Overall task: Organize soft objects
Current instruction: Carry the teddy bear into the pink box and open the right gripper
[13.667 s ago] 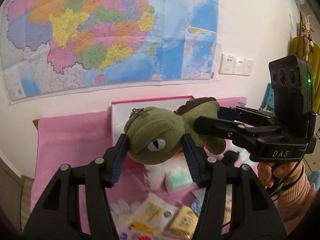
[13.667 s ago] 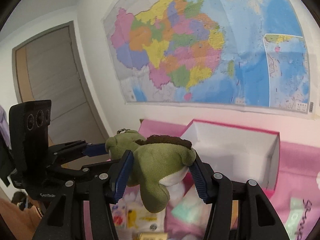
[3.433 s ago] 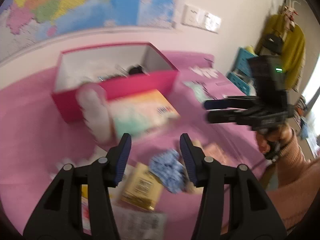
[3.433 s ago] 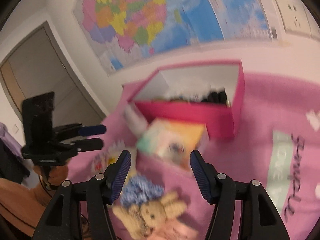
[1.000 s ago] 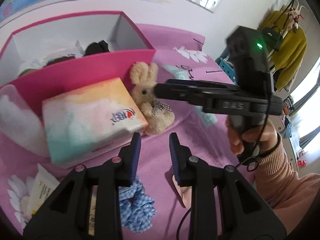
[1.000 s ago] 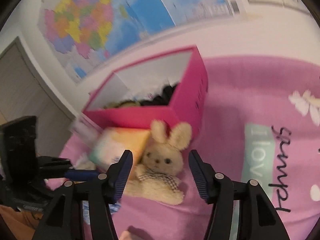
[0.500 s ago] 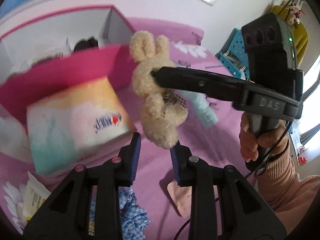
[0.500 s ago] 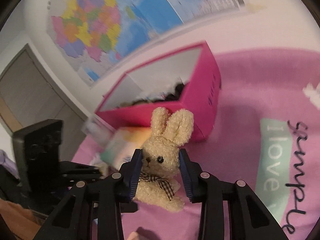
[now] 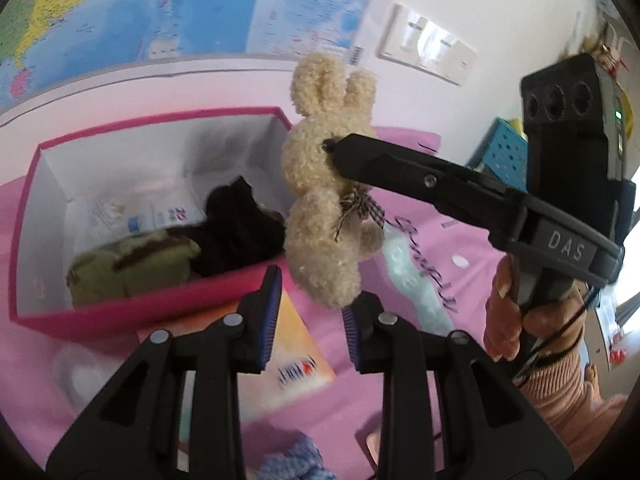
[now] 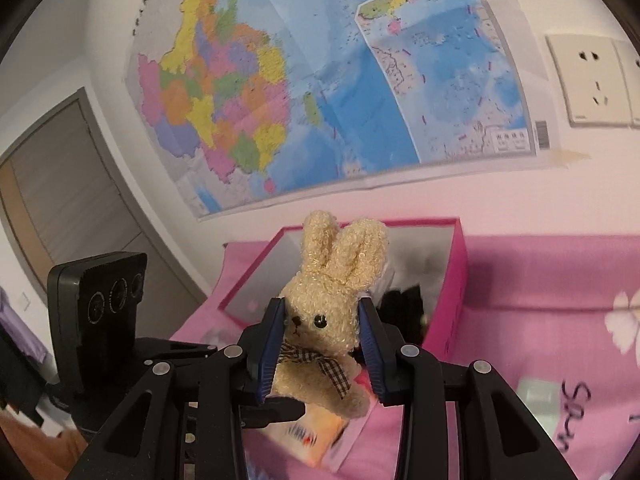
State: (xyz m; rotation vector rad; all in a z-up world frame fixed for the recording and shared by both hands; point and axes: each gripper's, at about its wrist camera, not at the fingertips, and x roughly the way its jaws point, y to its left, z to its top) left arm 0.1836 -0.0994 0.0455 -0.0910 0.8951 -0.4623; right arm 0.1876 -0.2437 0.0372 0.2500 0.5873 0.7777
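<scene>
Bunny plush (image 10: pixel 326 320), cream and curly-furred with a checked bow, hangs in the air, its head pinched between the blue-padded fingers of the right gripper (image 10: pixel 322 340)! This looks like the carry step: it sits just in front of the open pink box (image 9: pixel 132 296), where a green plush (image 9: pixel 132 264) and something black and soft (image 9: pixel 236 228) already lie. Next it needs to pass over the rim, then be let go. The left gripper (image 9: pixel 308 316) waits low, fingers narrowly parted, holding nothing, above the pink-covered table (image 9: pixel 420 240).
</scene>
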